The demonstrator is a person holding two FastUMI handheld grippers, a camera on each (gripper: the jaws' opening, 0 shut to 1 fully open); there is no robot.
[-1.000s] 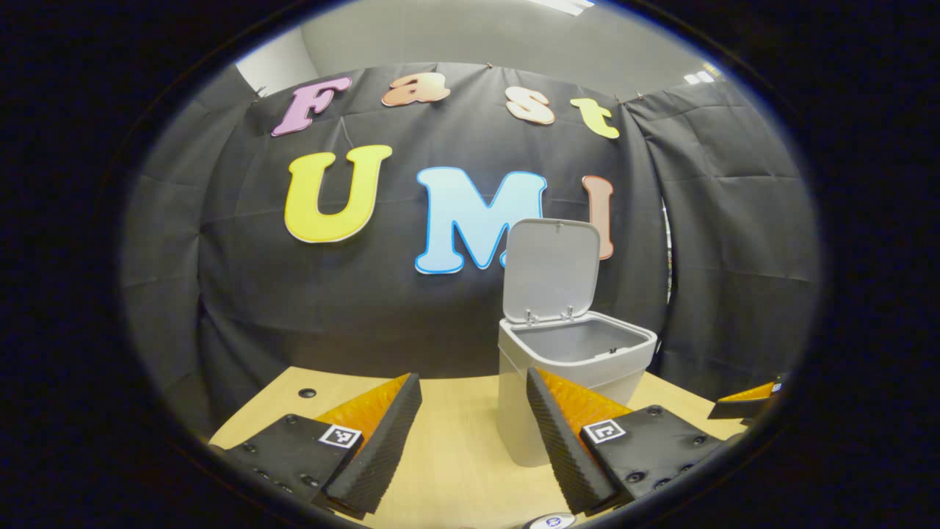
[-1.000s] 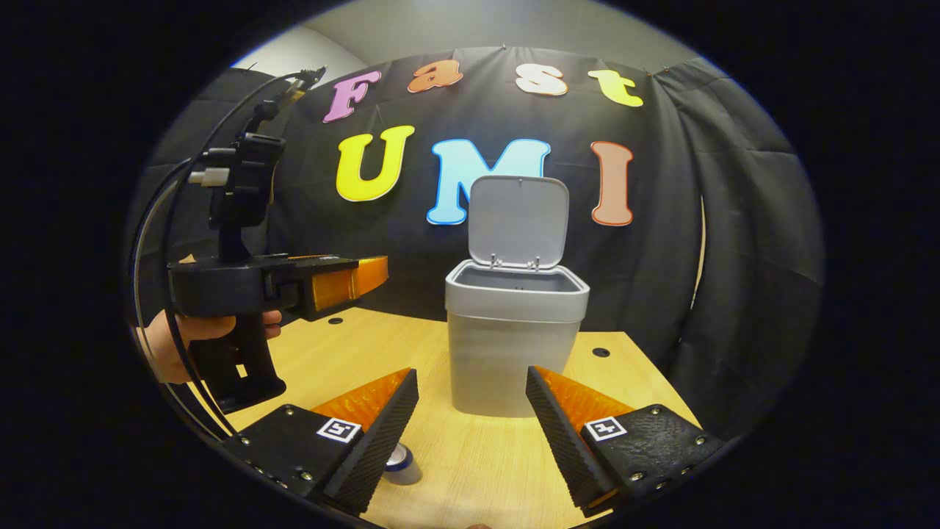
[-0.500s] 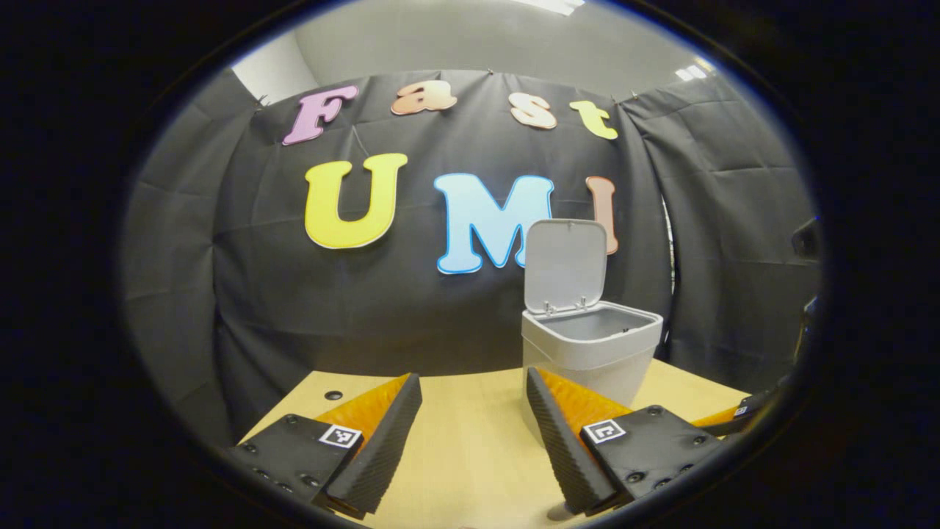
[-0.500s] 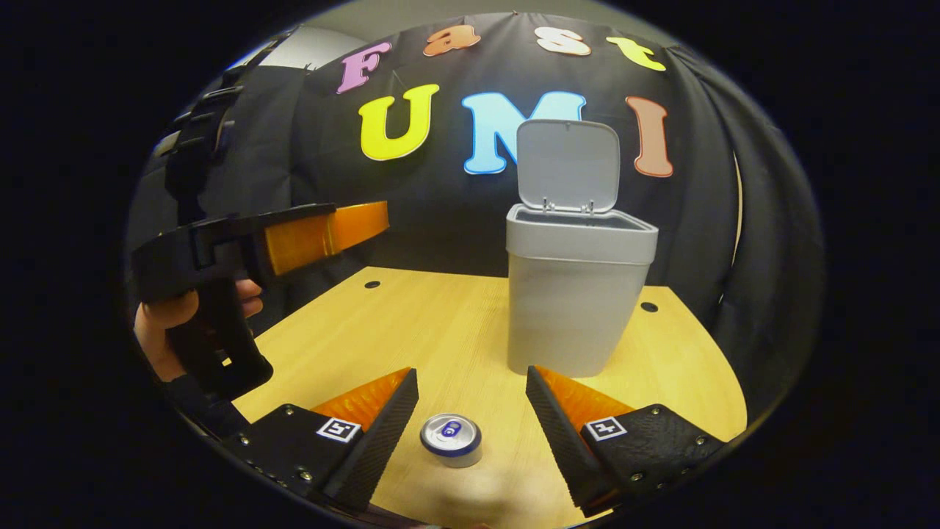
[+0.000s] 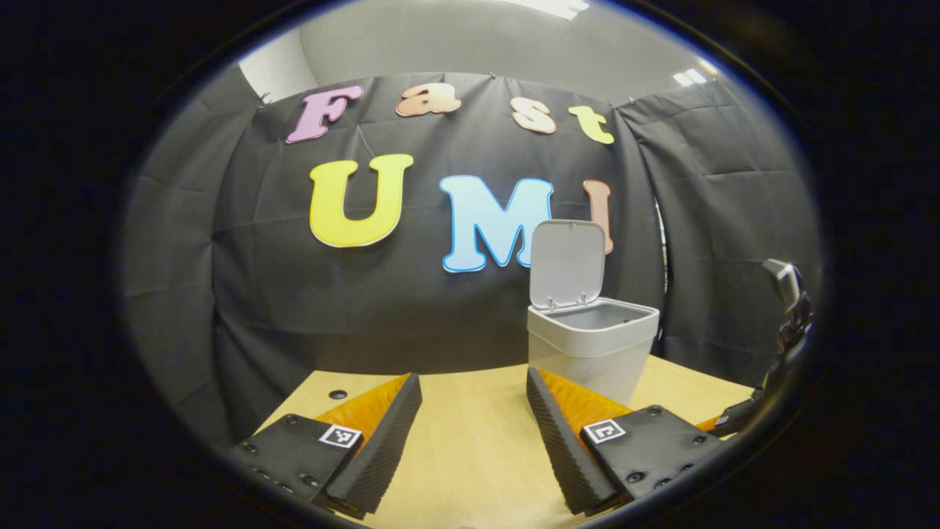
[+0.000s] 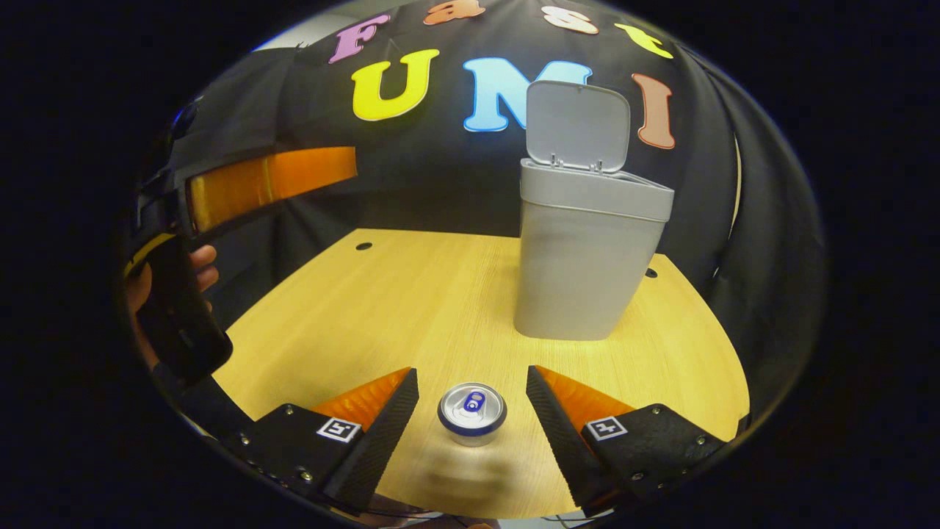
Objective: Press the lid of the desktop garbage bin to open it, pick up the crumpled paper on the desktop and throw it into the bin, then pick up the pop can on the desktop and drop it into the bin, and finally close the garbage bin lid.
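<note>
The grey desktop bin (image 6: 580,257) stands on the wooden table with its lid (image 6: 578,125) swung up against the wall. The pop can (image 6: 472,413) stands upright near the front edge, right between the fingers of my right gripper (image 6: 472,393), which hovers over it, open and not touching it. In the left gripper view the bin (image 5: 591,345) sits ahead to the right, lid (image 5: 567,263) raised. My left gripper (image 5: 474,393) is open and holds nothing above the table. In the right gripper view the left gripper (image 6: 264,176) hangs high at the left, held by a hand (image 6: 202,268).
The wooden table (image 6: 382,308) has small round holes near its back edge. Black cloth walls close in behind and at both sides. Part of the right gripper (image 5: 786,323) appears at the right edge of the left gripper view.
My right gripper has tilted down and moved forward, so the can now lies between its fingers. The left gripper has drawn back and the bin appears smaller in its view.
</note>
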